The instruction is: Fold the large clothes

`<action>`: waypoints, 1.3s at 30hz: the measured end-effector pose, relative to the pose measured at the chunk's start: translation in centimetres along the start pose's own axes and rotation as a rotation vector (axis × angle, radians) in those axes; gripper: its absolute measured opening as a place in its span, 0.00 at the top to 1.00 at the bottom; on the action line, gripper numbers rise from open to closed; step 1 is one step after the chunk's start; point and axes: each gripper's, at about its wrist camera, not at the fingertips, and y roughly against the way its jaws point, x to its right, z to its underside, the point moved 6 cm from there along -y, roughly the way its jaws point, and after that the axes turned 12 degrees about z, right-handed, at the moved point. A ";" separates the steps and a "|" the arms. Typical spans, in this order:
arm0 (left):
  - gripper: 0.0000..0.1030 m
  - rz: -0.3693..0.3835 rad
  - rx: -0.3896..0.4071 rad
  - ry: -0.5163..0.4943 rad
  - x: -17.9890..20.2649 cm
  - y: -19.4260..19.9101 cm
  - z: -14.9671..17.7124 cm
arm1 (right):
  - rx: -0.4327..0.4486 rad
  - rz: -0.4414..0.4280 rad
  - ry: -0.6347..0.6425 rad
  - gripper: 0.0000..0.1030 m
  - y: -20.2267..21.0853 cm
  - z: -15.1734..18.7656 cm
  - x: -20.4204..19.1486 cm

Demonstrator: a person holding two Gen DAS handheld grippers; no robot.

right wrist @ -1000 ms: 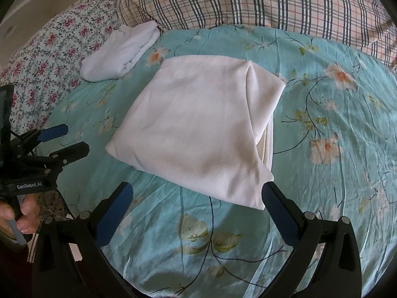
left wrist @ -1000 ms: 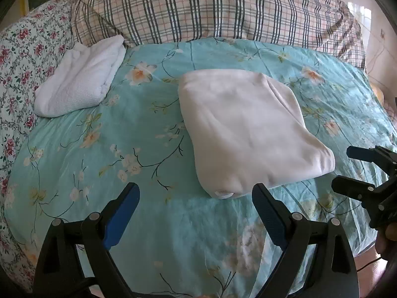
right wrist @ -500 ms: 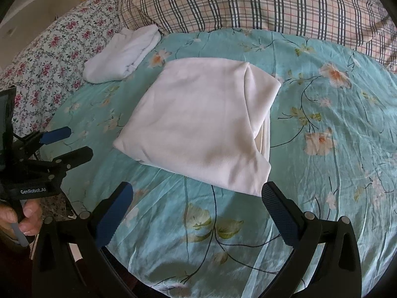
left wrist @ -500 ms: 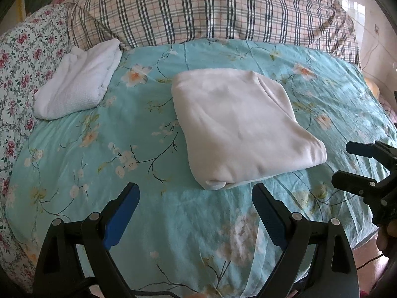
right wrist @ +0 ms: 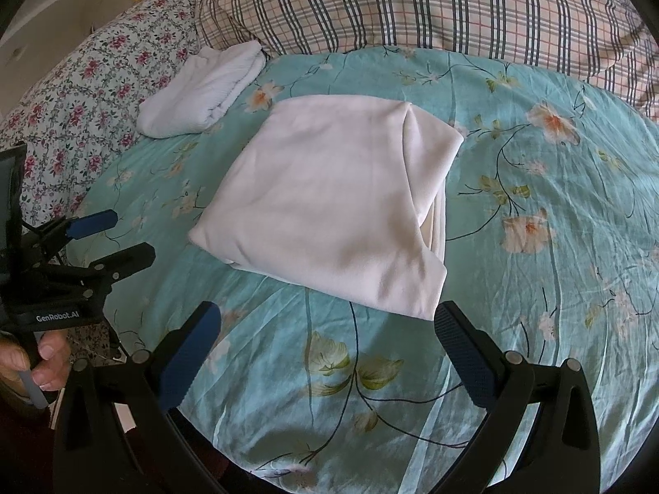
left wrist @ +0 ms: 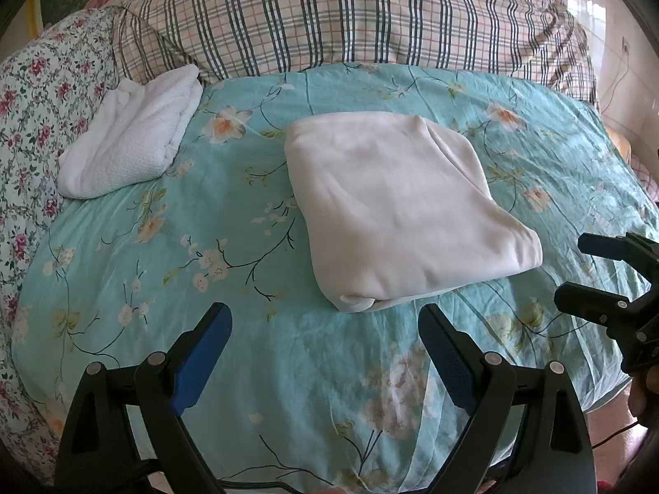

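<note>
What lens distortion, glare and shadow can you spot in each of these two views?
Left wrist view: fisheye bends the bed edge into a curve, black corners vignette the frame, and daylight blows out the wall at top right. Right wrist view: the same barrel curving and dark corners; soft light leaves only a faint shadow under the folded garment, and the sheet shows a mild sheen at right.

Probably a home bedroom: a floral teal sheet [left wrist: 255, 370] covers the bed, plaid pillows [left wrist: 350, 16] behind.
</note>
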 end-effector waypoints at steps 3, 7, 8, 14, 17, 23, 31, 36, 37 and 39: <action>0.10 0.000 0.000 0.001 0.0 0.0 0.0 | 0.000 -0.001 0.000 0.00 0.0 0.0 -0.1; 0.10 -0.002 -0.001 0.002 -0.2 0.0 0.0 | -0.002 -0.003 0.003 0.00 0.0 -0.1 0.1; 0.10 0.000 -0.002 0.002 -0.3 0.0 0.0 | -0.001 -0.002 0.003 0.00 0.0 -0.1 0.1; 0.10 -0.005 -0.002 0.000 -0.5 0.0 -0.1 | -0.001 -0.003 0.003 0.00 0.0 -0.1 0.0; 0.10 -0.007 -0.002 -0.001 -0.6 0.1 -0.1 | -0.002 -0.004 0.006 0.00 0.1 -0.2 0.0; 0.10 -0.010 -0.001 -0.002 -0.6 0.2 -0.3 | -0.001 -0.005 0.006 0.00 0.1 -0.3 -0.1; 0.10 -0.015 0.005 -0.006 -0.6 0.3 -0.5 | -0.001 -0.005 0.007 0.00 0.1 -0.3 -0.1; 0.10 -0.016 0.005 -0.006 -0.7 0.3 -0.5 | 0.000 -0.006 0.006 0.00 0.2 -0.4 -0.1; 0.10 -0.018 0.004 -0.006 -0.7 0.3 -0.6 | -0.001 -0.005 0.007 0.00 0.2 -0.4 -0.2; 0.10 -0.020 0.003 -0.005 -0.7 0.3 -0.6 | -0.001 -0.006 0.008 0.00 0.2 -0.4 -0.2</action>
